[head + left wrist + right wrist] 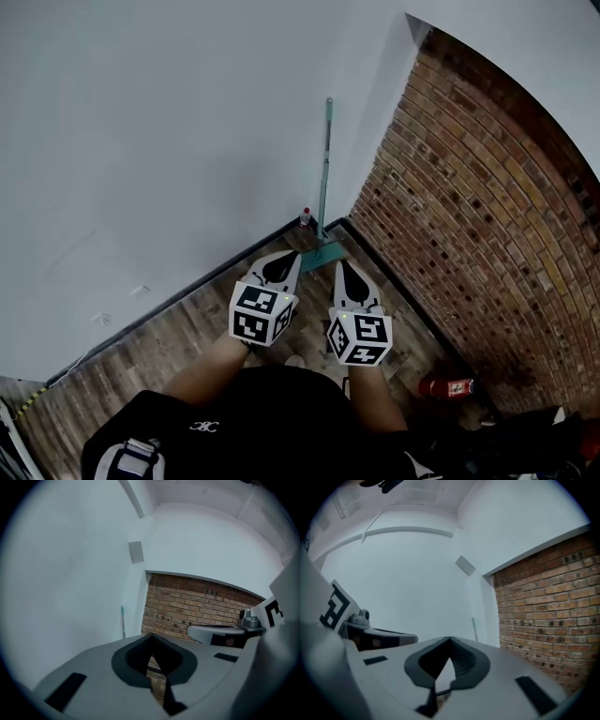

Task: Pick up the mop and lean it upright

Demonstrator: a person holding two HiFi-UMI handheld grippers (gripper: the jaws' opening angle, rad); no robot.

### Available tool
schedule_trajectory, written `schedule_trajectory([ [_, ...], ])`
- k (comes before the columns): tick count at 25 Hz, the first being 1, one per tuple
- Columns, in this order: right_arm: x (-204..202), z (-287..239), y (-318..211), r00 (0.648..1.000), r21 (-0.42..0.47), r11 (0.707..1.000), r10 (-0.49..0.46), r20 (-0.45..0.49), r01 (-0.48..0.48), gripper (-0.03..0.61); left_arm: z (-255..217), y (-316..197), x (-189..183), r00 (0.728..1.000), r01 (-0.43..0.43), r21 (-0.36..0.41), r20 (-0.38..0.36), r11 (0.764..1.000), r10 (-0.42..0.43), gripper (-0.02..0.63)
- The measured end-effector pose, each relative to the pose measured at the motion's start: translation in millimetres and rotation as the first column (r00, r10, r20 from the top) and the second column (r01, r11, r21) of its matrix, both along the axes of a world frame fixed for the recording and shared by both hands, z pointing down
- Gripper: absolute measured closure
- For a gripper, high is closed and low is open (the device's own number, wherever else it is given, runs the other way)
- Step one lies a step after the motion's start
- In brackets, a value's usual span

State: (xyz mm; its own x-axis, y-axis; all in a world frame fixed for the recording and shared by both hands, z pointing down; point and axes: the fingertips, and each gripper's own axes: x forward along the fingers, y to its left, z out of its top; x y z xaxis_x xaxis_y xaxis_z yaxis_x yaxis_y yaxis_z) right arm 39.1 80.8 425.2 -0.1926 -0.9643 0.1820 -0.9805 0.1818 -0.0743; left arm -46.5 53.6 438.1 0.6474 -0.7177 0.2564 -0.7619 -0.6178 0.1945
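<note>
Finding: the mop (pixel 324 178) stands upright at upper centre of the head view, in the corner where the white wall (pixel 169 141) meets the brick wall (pixel 487 234). The left gripper (pixel 292 255) and right gripper (pixel 345 266) are both pressed together, pinching nothing, short of it.

Recommendation: spread the jaws before any reach, take the handle at mid-height, and keep the head on the floor.

Unclear: where the handle top touches, and the mop head's footing.

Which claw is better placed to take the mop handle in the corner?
Right, narrowly. The mop leans upright in the corner, ahead of both shut, empty claws; the right claw sits slightly nearer its foot than the left claw. Either must open first.
</note>
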Motion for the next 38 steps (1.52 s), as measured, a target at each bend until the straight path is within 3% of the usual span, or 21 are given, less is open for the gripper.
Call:
schedule_trajectory([
  [10, 71, 14, -50, 0.998, -0.023, 0.998, -0.060, 0.023, 0.060, 0.568, 14, -59, 73, 0.999, 0.033, -0.032, 0.032, 0.999, -0.032, 0.615],
  [14, 82, 23, -64, 0.998, -0.034, 0.997, -0.063, 0.029, 0.064, 0.568, 18, -76, 87, 0.999, 0.026, -0.037, 0.039, 0.999, -0.024, 0.615],
  [18, 78, 28, -82, 0.990, -0.047, 0.989, -0.139, 0.012, 0.139, 0.568, 25, -100, 102, 0.999, 0.007, -0.045, 0.048, 0.999, -0.005, 0.615],
  [25, 106, 34, -141, 0.995, -0.051, 0.995, -0.087, -0.054, 0.084, 0.568, 31, -165, 138, 0.998, -0.045, -0.038, 0.045, 0.998, 0.047, 0.615],
  [31, 130, 28, -223, 1.000, -0.072, 0.997, -0.028, 0.005, 0.028, 0.568, 18, -246, 142, 0.999, -0.032, -0.022, 0.022, 0.999, 0.032, 0.615],
  [38, 121, 22, -324, 0.999, -0.064, 0.997, -0.037, -0.016, 0.036, 0.568, 15, -335, 123, 1.000, 0.021, -0.030, 0.001, 0.999, -0.021, 0.615],
])
